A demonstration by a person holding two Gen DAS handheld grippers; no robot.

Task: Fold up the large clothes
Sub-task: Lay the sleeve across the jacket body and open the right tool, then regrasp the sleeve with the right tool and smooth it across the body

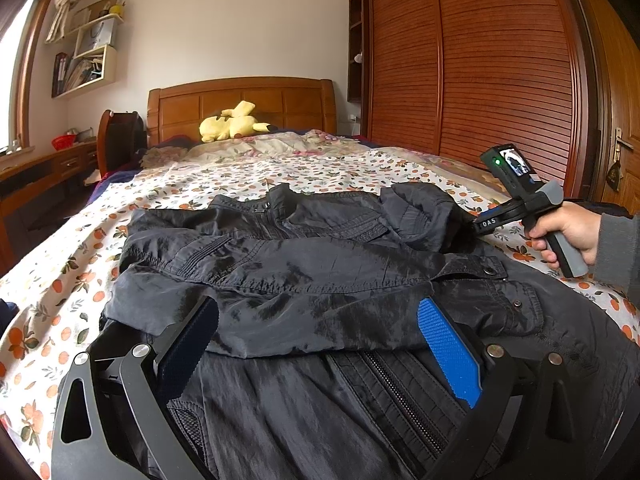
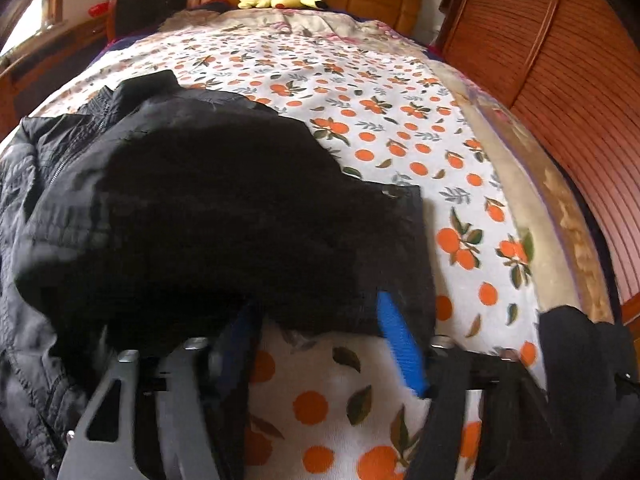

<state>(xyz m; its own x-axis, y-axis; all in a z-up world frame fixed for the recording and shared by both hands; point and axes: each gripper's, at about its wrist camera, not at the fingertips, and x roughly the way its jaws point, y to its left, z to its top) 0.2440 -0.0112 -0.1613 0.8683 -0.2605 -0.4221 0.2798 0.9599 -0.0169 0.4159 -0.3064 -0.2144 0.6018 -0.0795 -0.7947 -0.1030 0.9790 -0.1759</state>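
A black zip jacket (image 1: 320,264) lies spread on the bed, collar towards the headboard, one sleeve folded across its chest. My left gripper (image 1: 316,304) rests open on the jacket's lower front, its blue pads (image 1: 448,352) wide apart and the folded sleeve lying over their tips. A hand (image 1: 568,228) holds my right gripper (image 1: 480,224) at the jacket's right side, pointing into the bunched right sleeve (image 1: 420,216). In the right wrist view the jacket (image 2: 200,200) covers the tips of my right gripper (image 2: 316,312). Sheet shows between its pads (image 2: 400,348), so a grip cannot be confirmed.
The bed has an orange-print sheet (image 1: 200,184) (image 2: 400,120) with bare sheet to the jacket's right. A yellow plush toy (image 1: 232,124) lies by the wooden headboard (image 1: 280,100). A slatted wardrobe (image 1: 480,60) stands along the right, a desk (image 1: 40,168) on the left.
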